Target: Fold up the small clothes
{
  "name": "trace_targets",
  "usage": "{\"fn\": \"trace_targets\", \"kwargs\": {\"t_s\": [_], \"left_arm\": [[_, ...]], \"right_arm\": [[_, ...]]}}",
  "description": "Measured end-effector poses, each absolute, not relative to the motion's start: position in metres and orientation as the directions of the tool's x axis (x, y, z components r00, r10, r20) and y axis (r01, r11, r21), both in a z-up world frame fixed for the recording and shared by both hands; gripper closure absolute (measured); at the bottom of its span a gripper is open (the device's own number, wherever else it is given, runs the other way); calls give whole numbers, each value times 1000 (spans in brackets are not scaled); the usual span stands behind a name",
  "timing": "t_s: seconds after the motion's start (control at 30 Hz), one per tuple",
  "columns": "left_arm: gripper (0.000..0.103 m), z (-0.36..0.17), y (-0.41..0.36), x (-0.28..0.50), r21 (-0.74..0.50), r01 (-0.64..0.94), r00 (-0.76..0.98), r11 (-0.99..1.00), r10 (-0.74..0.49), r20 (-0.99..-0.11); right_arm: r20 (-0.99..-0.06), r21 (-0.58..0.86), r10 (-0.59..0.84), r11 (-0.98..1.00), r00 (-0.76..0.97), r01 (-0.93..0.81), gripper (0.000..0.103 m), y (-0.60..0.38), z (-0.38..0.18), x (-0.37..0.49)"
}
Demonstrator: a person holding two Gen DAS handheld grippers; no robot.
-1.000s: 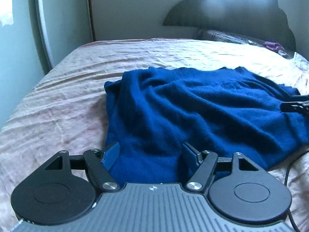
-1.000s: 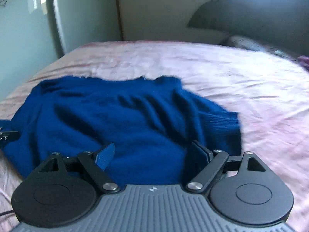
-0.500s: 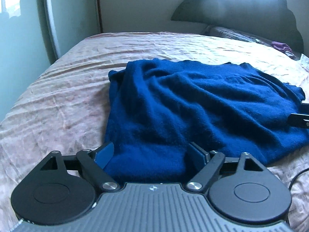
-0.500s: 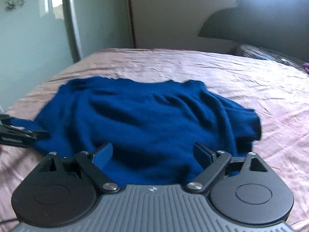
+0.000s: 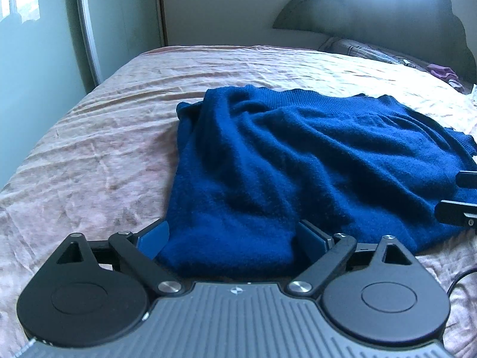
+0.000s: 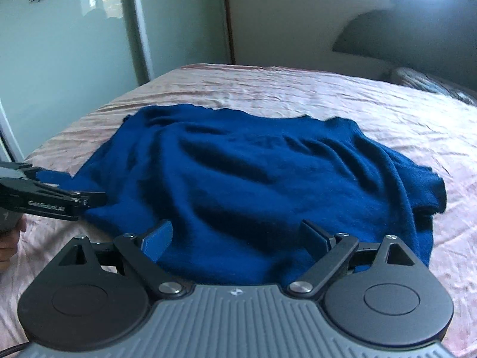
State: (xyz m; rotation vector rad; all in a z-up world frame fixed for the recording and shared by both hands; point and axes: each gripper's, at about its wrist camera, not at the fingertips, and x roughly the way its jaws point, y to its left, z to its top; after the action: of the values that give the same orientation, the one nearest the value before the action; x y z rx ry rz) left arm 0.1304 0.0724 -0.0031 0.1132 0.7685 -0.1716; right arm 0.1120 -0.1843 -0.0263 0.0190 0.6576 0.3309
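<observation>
While the blue knitted sweater (image 5: 298, 173) is lying rumpled on the pink bedsheet (image 5: 89, 155), both sets of tongs are standing wide with nothing pinched. The left tongs (image 5: 232, 238) have just been opening: their blue pads are now sitting on either side of the sweater's near edge, which is bunched between them without being pressed. The right tongs (image 6: 238, 235) have also been opening, more slightly, and have been sliding sideways, so the sweater now sits squarer in their view; cloth is lying between these pads too, loose. That probably means a fold has just been let go and the next grip is being chosen, though the garment is still looking far from neat.

Going left to right, the left wrist view is showing a mirrored wardrobe door (image 5: 38, 44), then a sleeve tucked along the sweater's left side, then the headboard (image 5: 372, 18) and a purple item by the pillows. The right wrist view alone is showing the person's fingers (image 6: 9, 244) behind the left tongs, and the sweater's ribbed cuff (image 6: 432, 188) at its right edge.
</observation>
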Motion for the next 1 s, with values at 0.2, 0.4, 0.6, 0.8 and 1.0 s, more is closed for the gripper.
{"fn": "trace_targets", "kwargs": {"t_s": [0.2,0.4,0.6,0.8,1.0], "left_arm": [[9,6,79,129,37,192,722,981,-116,-682],[9,19,107,148,-91,164,726,982,-183,-663],[9,20,127,188,-194,157,689,968,-248,-681],[9,7,148,240,-352,125,607,928,-352,-712],[9,-1,154,278,-501,131,542,855,-485,-686]], "right_arm": [[-589,46,307,936,748,-348,10,-161,-23,105],[-580,-21,333,906,743,-422,10,-131,-23,95],[-568,-188,318,848,759,-496,10,-87,-29,83],[-512,-459,244,732,824,-503,10,-39,-46,71],[-309,-753,136,569,941,-329,7,2,-62,71]]}}
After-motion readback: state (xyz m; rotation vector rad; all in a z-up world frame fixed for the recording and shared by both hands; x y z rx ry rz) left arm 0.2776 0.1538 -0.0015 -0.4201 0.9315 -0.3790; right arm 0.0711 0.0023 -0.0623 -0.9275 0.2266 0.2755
